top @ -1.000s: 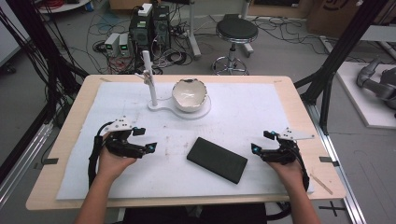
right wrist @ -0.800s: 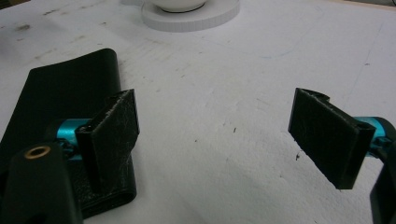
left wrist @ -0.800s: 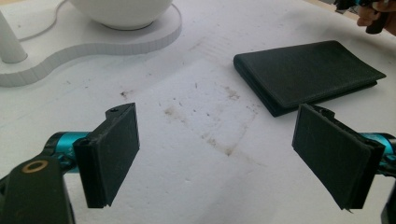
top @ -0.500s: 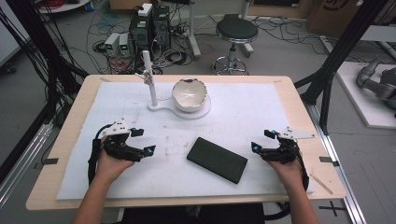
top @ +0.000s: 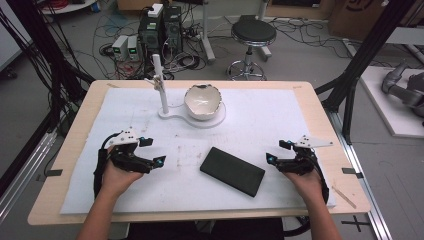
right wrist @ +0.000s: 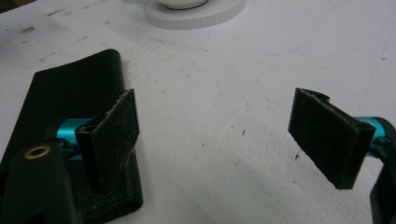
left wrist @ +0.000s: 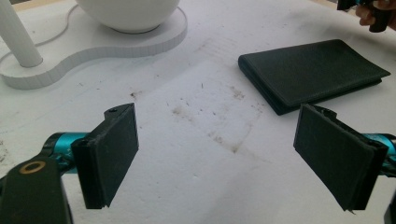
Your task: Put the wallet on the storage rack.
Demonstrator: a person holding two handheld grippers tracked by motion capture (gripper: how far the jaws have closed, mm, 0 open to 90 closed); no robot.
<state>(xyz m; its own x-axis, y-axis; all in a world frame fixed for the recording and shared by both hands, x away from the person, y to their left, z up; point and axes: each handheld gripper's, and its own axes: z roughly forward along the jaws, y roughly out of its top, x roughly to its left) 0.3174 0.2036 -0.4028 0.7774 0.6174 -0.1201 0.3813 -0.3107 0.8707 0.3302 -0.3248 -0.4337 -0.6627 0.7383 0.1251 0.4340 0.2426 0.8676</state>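
Observation:
A flat black wallet [top: 232,171] lies on the white sheet between my two grippers, touched by neither. My left gripper [top: 152,151] rests to its left, open and empty. In the left gripper view its wide-apart jaws frame bare sheet, with the wallet [left wrist: 310,72] ahead to the right. My right gripper [top: 276,151] sits to the wallet's right, open and empty. In the right gripper view the wallet [right wrist: 65,98] lies beneath and behind the left jaw.
A white bowl [top: 202,101] stands on a white base [top: 172,115] with an upright post [top: 160,85] at the back centre. The bowl [left wrist: 128,11] and base [left wrist: 93,46] lie ahead of the left gripper. The wooden table edge [top: 345,150] borders the sheet.

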